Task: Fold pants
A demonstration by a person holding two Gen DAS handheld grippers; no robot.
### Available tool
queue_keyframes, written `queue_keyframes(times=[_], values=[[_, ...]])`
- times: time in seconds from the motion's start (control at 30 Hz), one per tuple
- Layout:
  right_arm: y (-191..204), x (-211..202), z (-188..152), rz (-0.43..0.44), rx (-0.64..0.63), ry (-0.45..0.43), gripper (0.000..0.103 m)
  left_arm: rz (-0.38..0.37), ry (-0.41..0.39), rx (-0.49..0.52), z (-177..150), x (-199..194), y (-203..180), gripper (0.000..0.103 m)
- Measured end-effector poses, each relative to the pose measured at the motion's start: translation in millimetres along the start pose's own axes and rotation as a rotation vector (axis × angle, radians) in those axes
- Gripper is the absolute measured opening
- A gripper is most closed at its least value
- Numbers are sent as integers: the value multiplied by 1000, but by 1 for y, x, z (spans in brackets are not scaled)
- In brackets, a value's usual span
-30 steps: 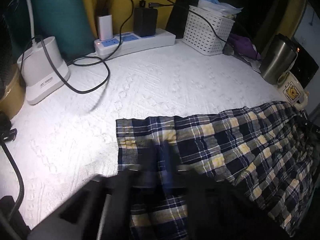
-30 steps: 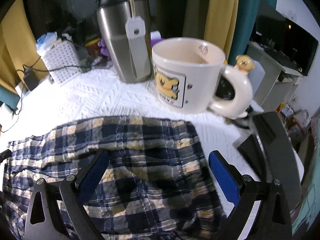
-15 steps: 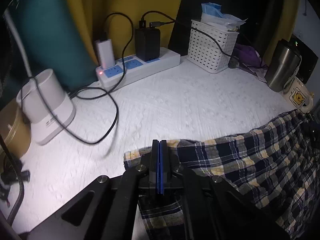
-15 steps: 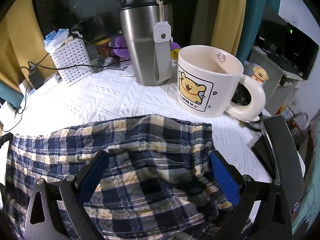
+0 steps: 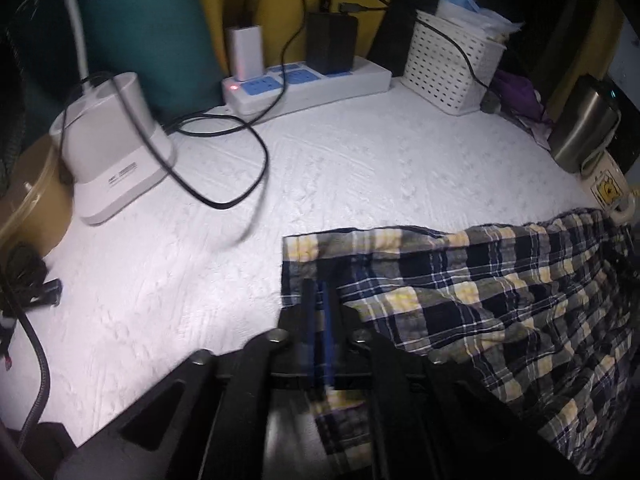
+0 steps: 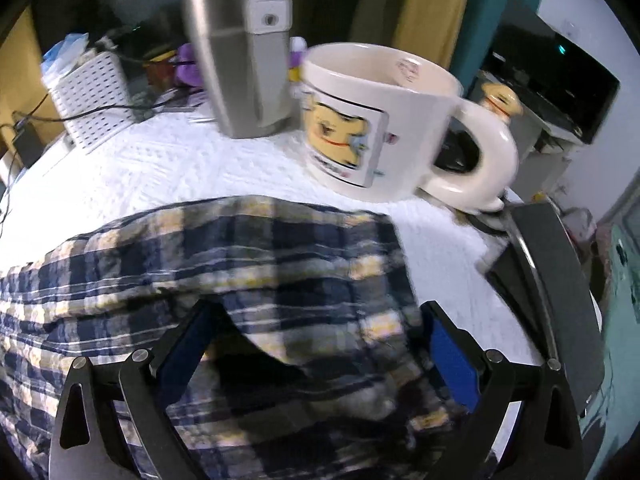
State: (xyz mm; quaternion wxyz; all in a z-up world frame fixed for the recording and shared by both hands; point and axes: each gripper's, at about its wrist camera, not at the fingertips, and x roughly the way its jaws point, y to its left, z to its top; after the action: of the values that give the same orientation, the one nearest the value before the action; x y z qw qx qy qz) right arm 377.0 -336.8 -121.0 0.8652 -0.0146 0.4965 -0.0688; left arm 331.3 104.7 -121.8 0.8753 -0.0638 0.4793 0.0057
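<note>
Plaid pants [image 5: 480, 300] lie rumpled on the near part of a white textured cover [image 5: 340, 168]. No writing legible; mug [image 6: 380, 120] shows a cartoon bear. Far side: power strip [image 5: 308, 84], white basket [image 5: 448, 68], steel tumbler [image 6: 236, 48], yellow and teal curtains. Left gripper [image 5: 318, 300]: jaws opening, narrow gap over the pants' left hem, blurred. Right gripper [image 6: 316, 344]: jaws wide, astride the pants' right end.
</note>
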Motion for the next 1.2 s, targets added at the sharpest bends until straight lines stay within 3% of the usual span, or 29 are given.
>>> queue_keyframes(times=[0.07, 0.57, 0.73, 0.87, 1.2], values=[[-9, -1, -2, -9, 34, 8, 100, -8, -13, -14, 1, -4, 1, 49], [-7, -69, -10, 11, -37, -125, 100, -59, -78, -14, -24, -55, -11, 49], [-3, -90, -29, 27, -46, -145, 100, -79, -110, -29, -43, -76, -14, 49], [2, -104, -41, 40, -50, -157, 100, -95, -127, -25, -61, -91, -19, 59], [5, -143, -73, 63, -67, -199, 100, -126, -165, 15, -99, -123, -36, 59]])
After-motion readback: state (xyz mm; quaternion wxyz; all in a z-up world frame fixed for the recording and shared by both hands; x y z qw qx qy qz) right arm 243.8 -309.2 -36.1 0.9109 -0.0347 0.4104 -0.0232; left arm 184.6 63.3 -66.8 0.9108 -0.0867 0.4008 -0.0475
